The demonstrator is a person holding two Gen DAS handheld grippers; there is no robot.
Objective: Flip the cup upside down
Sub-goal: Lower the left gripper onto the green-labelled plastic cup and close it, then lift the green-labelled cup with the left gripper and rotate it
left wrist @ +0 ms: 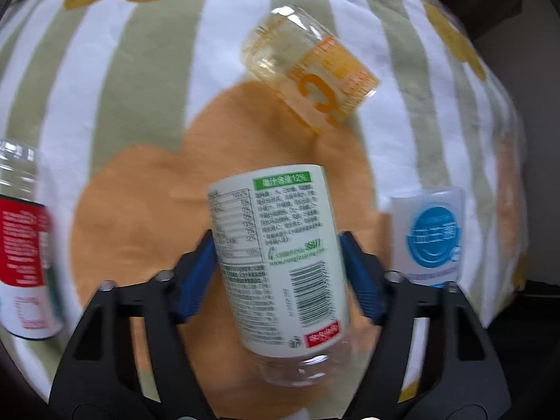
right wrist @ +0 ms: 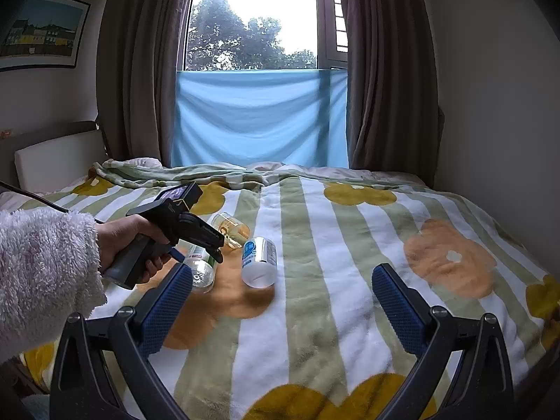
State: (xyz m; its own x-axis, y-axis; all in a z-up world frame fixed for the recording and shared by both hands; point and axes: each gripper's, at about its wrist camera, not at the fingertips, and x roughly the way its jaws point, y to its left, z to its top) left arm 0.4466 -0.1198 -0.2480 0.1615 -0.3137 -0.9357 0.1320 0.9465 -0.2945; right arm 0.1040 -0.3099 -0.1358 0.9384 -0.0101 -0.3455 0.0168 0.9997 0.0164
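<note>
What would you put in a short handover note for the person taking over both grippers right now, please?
Left gripper: shut on the green-label cup, held over the orange flower of the blanket.
Right gripper: open, holding nothing, above the blanket.
Nearby: orange-label cup lies tilted on its side; blue-label cup to the right; red-label cup at the left edge.
Done: green-label cup gripped.
Left: finish turning it, set it down upside down, release. The pictures are too blurred to show how far the flip has gone.
</note>
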